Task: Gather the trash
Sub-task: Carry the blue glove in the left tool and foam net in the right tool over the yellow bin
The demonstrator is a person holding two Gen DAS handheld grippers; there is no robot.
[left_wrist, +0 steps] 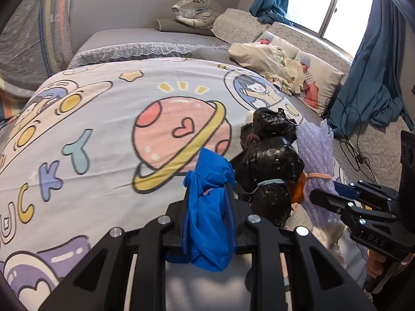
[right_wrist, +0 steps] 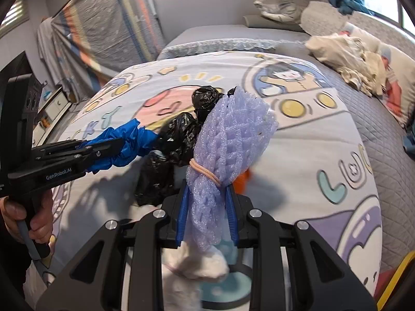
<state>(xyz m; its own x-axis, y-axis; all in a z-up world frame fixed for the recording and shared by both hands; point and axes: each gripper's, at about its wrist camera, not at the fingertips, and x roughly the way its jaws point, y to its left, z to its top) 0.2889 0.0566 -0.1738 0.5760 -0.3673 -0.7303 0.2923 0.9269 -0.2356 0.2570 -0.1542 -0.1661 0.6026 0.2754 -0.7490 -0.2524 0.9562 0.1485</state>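
My left gripper [left_wrist: 207,194] is shut on a crumpled blue plastic bag [left_wrist: 207,207], held above the cartoon-print bedspread [left_wrist: 103,129]. It also shows in the right wrist view [right_wrist: 114,146] with the blue bag [right_wrist: 129,140]. My right gripper [right_wrist: 207,194] is shut on a purple foam-net bundle [right_wrist: 228,134] tied with a pink rubber band [right_wrist: 205,172]. The right gripper also shows in the left wrist view [left_wrist: 321,197] beside the foam bundle [left_wrist: 315,150]. Black plastic bags [left_wrist: 269,160] sit between the two held items, and also show in the right wrist view [right_wrist: 179,134]. White crumpled material [right_wrist: 197,264] lies below the foam.
Grey bed sheet [left_wrist: 155,37], pillows [left_wrist: 319,77] and a cream cloth [left_wrist: 269,62] lie at the far right. A wrapped plush tiger [left_wrist: 197,13] sits at the bed's head. A black cable [left_wrist: 352,140] trails near blue curtains [left_wrist: 368,83]. An orange object [right_wrist: 245,178] peeks behind the foam.
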